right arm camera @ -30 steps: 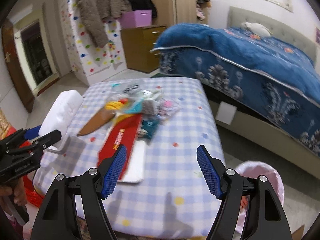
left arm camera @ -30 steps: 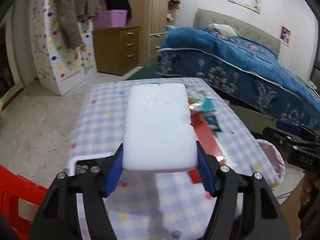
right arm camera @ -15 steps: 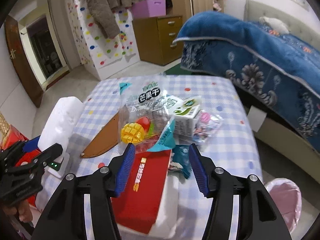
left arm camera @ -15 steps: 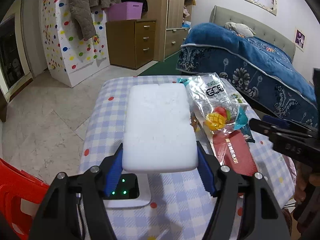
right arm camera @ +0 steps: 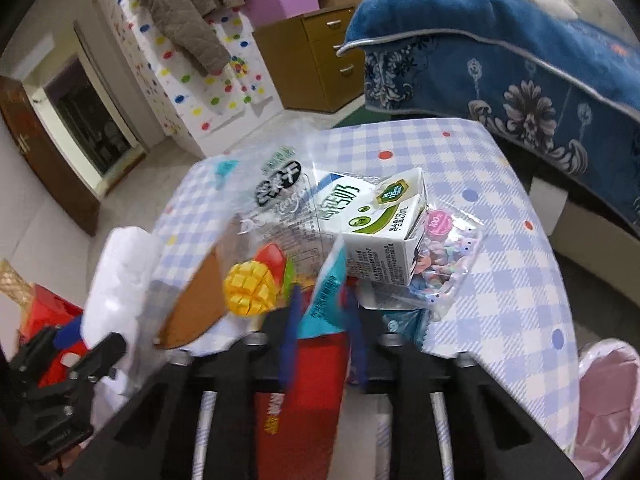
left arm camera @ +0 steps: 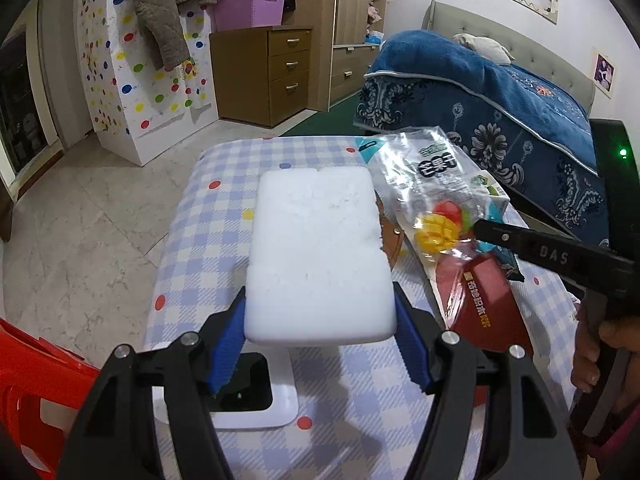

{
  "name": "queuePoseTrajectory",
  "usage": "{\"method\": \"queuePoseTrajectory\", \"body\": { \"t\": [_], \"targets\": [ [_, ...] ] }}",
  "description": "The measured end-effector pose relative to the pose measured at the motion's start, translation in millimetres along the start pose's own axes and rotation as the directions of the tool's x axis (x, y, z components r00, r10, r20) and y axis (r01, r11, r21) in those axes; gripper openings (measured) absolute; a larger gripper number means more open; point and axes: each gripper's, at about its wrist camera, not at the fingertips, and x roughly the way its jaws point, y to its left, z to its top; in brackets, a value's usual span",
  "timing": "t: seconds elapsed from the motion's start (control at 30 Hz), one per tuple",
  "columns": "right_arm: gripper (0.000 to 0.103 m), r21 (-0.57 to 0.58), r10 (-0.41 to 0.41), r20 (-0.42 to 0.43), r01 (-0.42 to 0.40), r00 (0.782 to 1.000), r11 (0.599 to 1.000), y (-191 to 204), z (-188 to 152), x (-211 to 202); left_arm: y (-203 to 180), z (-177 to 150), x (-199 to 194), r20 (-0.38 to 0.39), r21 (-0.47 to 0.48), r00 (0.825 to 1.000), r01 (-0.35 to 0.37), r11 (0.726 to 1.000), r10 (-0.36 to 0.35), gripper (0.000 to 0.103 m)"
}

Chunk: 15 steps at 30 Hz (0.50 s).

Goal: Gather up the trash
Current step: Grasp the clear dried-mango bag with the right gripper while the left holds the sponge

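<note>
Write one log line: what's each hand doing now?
left gripper: holds white foam block | right gripper: closing on teal wrapper | bin: beside table

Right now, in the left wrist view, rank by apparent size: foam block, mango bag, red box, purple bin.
1. Foam block, though it is nearest the camera, which inflates it.
2. and 3. Mango bag and red box: too close to rank, and both partly hidden.
4. Purple bin, far off.

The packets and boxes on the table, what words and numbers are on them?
"DAS": right gripper arm.
"芒果干": clear mango bag.
Milk carton: big characters too blurred; small print unreadable.
Red box: gold Chinese characters, too skewed to read.
"100": pink lid in candy packet, uncertain.
</note>
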Motion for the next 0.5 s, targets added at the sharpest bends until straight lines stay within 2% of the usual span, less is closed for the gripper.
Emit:
{"method": "queuePoseTrajectory", "body": {
  "t": [0.07,0.23,0.33,0.5],
  "targets": [
    [0.003,-0.007,0.02,0.027,-0.02,0.999,1.0,3.6,0.0,-12.3,-2.1,-0.5,-5.4,0.006,0.001,1.0,-0.003,1.0,0.003,0.065],
    [0.003,-0.066,0.016,0.133,-0.008,0.991,0.998,20.6,-2.3,-67.0,-9.2,-0.4,-28.0,0.037,0.004,0.999,0.008,1.0,-0.008,0.065],
    [0.003,-0.081,-0.03,0.169,0.044,0.985,0.996,23.6,-9.9,-97.6,-18.9,-3.5,-43.9,0.059,0.016,0.998,0.026,1.0,-0.027,0.065],
    [0.003,-0.09,-0.113,0.18,0.13,0.977,0.987,16.0,-37.4,-133.3,-48.1,-14.1,-59.4,0.065,0.06,0.995,0.073,0.996,-0.076,0.065]
  ]
}}
